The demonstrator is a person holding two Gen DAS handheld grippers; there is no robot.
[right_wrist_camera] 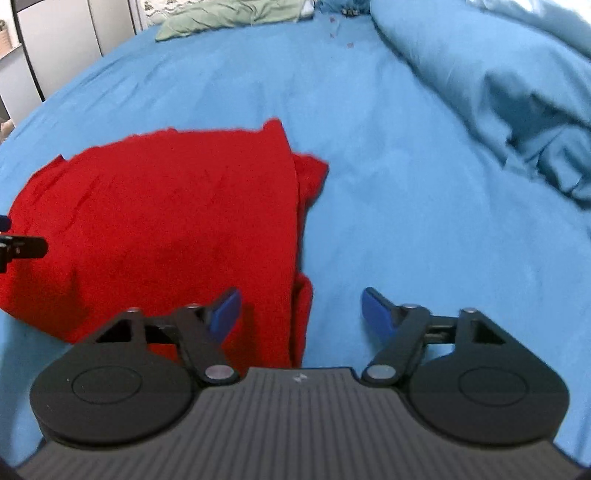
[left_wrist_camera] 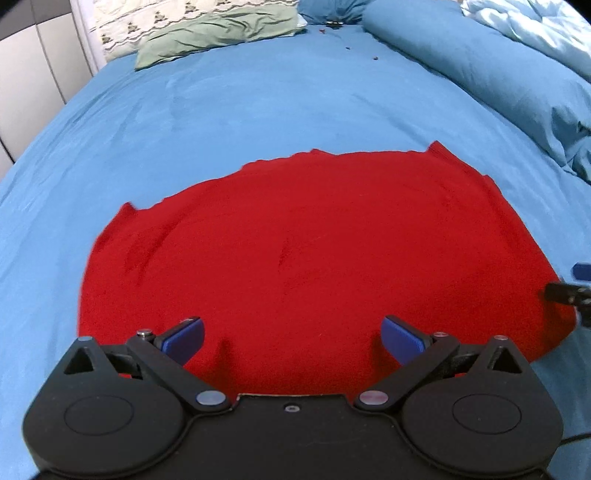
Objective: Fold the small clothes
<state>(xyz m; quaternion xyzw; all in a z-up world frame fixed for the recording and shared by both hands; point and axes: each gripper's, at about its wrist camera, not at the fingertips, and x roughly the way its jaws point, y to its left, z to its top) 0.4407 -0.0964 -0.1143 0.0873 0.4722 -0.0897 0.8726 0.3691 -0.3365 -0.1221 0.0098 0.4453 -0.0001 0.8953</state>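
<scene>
The left gripper [left_wrist_camera: 291, 338] hangs over the near edge of the red garment [left_wrist_camera: 314, 251], fingers spread wide and holding nothing. The right gripper [right_wrist_camera: 301, 314] straddles the garment's right edge, fingers likewise spread. The garment lies flat on the blue sheet [left_wrist_camera: 221, 110]. Beyond it sit a green pillow [left_wrist_camera: 218, 33] and, to its right, a bunched blue duvet [right_wrist_camera: 498, 92].

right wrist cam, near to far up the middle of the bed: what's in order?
Open right gripper → flat red cloth garment → bare stretch of blue bed sheet → rumpled green fabric pillow at the far end.
</scene>
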